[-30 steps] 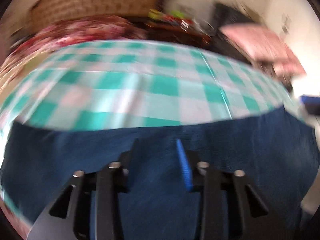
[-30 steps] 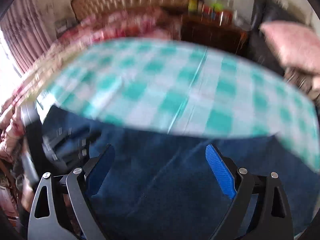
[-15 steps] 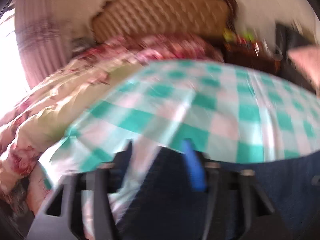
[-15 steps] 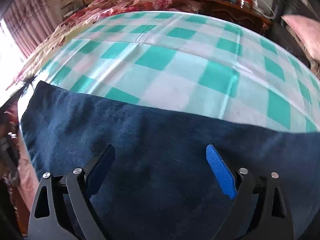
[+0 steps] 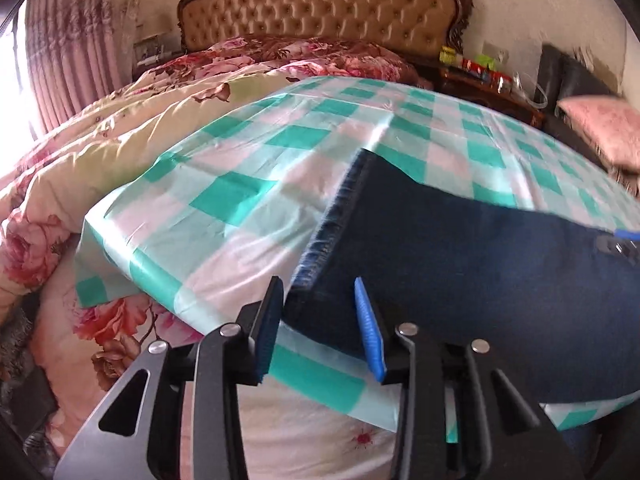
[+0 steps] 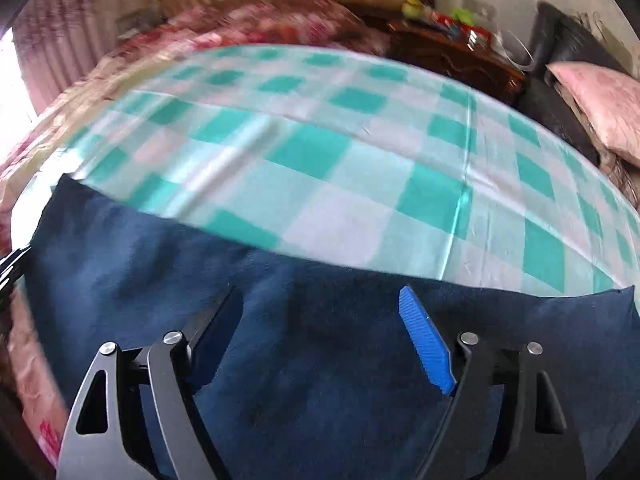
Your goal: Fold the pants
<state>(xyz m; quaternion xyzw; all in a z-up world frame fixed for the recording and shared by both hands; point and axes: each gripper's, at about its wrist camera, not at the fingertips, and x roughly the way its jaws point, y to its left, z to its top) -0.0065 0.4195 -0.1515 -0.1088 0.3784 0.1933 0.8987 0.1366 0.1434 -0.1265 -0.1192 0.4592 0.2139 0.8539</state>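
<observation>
Left wrist view shows my left claw (image 5: 318,322) now at the pants (image 5: 460,264) hem corner, closing but apart, my right claw (image 6: 320,336) wide apart, ready for grasping.

A bed (image 5: 280,440) with a floral quilt (image 5: 100,152) on its left side carries a green-and-white checked cloth (image 5: 240,200). Dark blue pants (image 5: 460,260) lie flat along the cloth's near edge, reaching toward the right.

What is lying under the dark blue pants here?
The pants lie on a green-and-white checked cloth, itself spread over a floral quilt. The cloth's part beneath the pants is covered and unseen.
</observation>
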